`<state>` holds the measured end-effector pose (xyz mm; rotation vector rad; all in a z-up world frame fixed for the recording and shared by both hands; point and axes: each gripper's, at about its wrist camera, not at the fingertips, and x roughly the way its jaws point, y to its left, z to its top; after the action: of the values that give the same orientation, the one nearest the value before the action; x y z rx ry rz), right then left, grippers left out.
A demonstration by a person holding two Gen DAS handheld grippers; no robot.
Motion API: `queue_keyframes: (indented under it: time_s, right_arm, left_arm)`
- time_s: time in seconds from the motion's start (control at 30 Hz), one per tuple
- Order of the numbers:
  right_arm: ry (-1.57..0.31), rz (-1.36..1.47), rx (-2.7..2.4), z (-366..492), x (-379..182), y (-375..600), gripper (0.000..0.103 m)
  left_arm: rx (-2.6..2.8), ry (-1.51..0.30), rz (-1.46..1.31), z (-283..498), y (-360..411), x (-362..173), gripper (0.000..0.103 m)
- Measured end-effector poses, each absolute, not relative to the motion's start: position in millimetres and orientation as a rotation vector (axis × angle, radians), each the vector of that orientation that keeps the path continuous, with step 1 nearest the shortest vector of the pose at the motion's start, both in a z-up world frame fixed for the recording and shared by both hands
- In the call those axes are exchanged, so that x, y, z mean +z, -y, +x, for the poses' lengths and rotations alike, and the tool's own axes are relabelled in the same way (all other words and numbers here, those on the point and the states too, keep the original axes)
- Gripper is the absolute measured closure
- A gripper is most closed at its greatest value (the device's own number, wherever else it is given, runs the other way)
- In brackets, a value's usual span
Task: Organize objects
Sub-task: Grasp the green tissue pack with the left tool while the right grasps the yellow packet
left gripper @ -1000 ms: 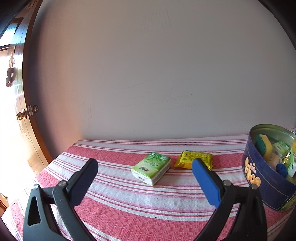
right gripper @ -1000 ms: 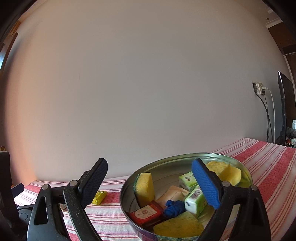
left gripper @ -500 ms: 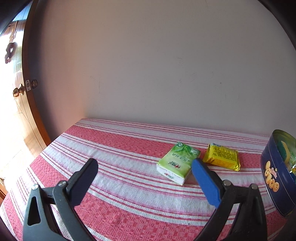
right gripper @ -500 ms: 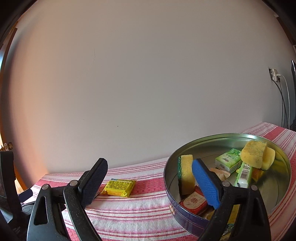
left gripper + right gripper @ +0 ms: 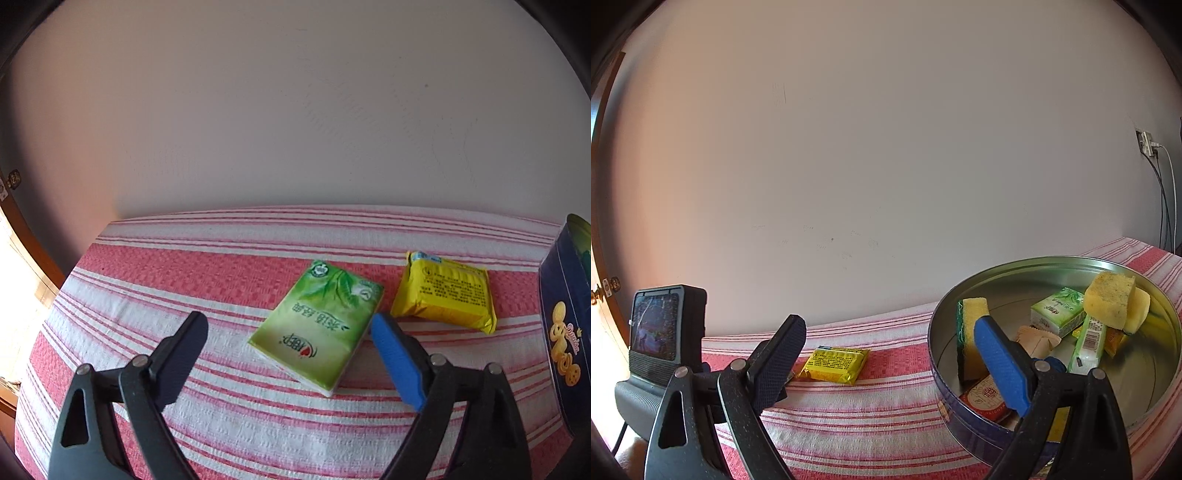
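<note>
A green tissue pack (image 5: 317, 328) lies flat on the red-and-white striped cloth (image 5: 184, 280). A yellow packet (image 5: 445, 290) lies just to its right; it also shows in the right wrist view (image 5: 834, 363). My left gripper (image 5: 288, 354) is open and empty, low over the cloth, its right finger beside the pack's right edge. My right gripper (image 5: 890, 362) is open and empty, between the yellow packet and the round blue tin (image 5: 960, 413). The tin holds sponges, another green pack and several small packets.
The tin's blue side (image 5: 565, 332) stands at the right edge of the left wrist view. The left gripper's body with its small screen (image 5: 661, 325) sits left in the right wrist view. A plain wall backs the table. A wall socket with cables (image 5: 1148, 146) is far right.
My left gripper has moved forward and down toward the green pack, which now lies between its fingers' line. My right gripper has swung left, away from above the tin.
</note>
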<state>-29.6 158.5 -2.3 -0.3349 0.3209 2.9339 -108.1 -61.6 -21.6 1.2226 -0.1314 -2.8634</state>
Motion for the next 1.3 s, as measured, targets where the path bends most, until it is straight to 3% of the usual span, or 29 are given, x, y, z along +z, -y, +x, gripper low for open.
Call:
queue_keyframes:
  time_s: [0.2,0.33,0.57,0.8,1.03,1.3]
  right_arm:
    - [-0.297,-0.377,2.944,-34,-7,-152,0.009]
    - [-0.251,-0.38,2.955,-30,-3,-146,0.009]
    - [-0.112,-0.459,3.011,-56,-4,-120,0.009]
    - [-0.118,-0.744,2.995,-123,-15,-91,0.009]
    - [-0.245,-1.054,2.822,-191,-42,-98,0.013]
    - [-0.112,-1.268,2.636,-228,-66,-84,0.023]
  left_arm:
    - [-2.84,-0.038,1.398,-127,79,-39,0.03]
    - [-2.859,-0.03,1.386,-125,78,-39,0.046]
    - [-2.788,-0.299,1.21,-110,123,-30,0.049]
    - [-2.681,-0.218,0.958,-90,155,-14,0.05]
    - [-2.635,-0.28,1.0,-95,165,-17,0.05]
    - [-2.607,-0.329,1.039,-100,172,-24,0.05]
